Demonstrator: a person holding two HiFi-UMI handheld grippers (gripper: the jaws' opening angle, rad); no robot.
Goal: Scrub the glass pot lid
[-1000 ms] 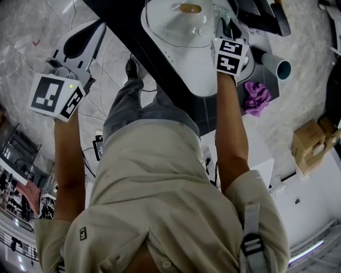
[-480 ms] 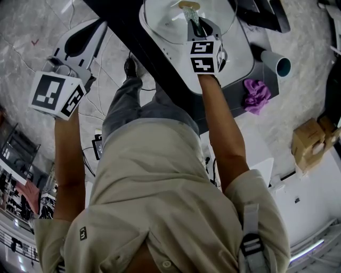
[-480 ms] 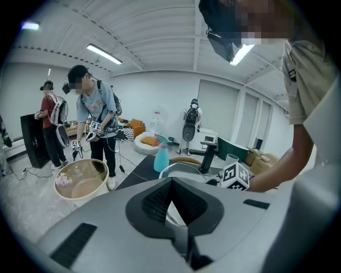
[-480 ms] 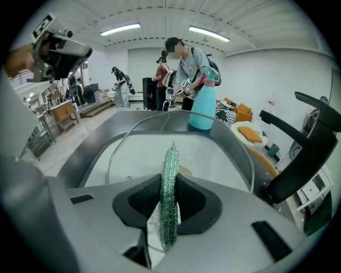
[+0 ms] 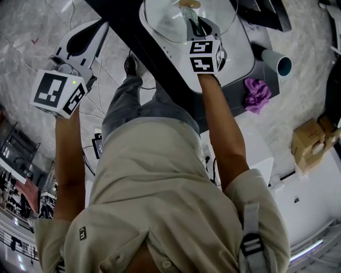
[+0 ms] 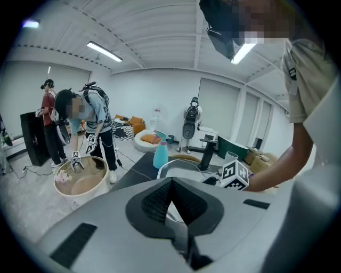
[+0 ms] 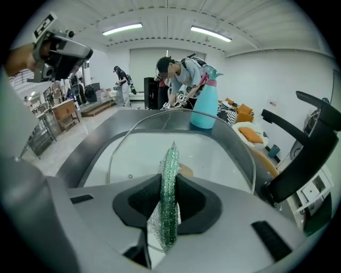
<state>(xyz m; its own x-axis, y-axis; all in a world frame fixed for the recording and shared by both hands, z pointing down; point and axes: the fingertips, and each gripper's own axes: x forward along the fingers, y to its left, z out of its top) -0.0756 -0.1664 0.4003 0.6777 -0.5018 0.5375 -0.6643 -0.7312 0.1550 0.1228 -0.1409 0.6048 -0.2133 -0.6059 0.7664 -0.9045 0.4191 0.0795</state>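
Observation:
The glass pot lid (image 7: 136,154) lies flat in the white sink (image 5: 242,58), its thin metal rim arcing round the basin and its brown knob (image 5: 188,4) at the middle. My right gripper (image 5: 196,26) hovers over the lid, shut on a glittery green scrub sponge (image 7: 170,197) that stands on edge between the jaws and hides part of the knob. My left gripper (image 5: 96,29) is held out over the floor, left of the black counter, shut with nothing in it. In the left gripper view the left gripper (image 6: 171,184) faces the sink from the side.
A blue spray bottle (image 7: 205,101) stands behind the sink, and a black faucet (image 7: 306,154) rises at its right. A purple cloth (image 5: 257,97) and a grey tube (image 5: 277,65) lie on the counter right of the basin. Other people work in the room (image 6: 88,133).
My right gripper has swung left with the sponge from the sink's right rim to over the lid's middle, then stayed there. The left gripper has hardly moved.

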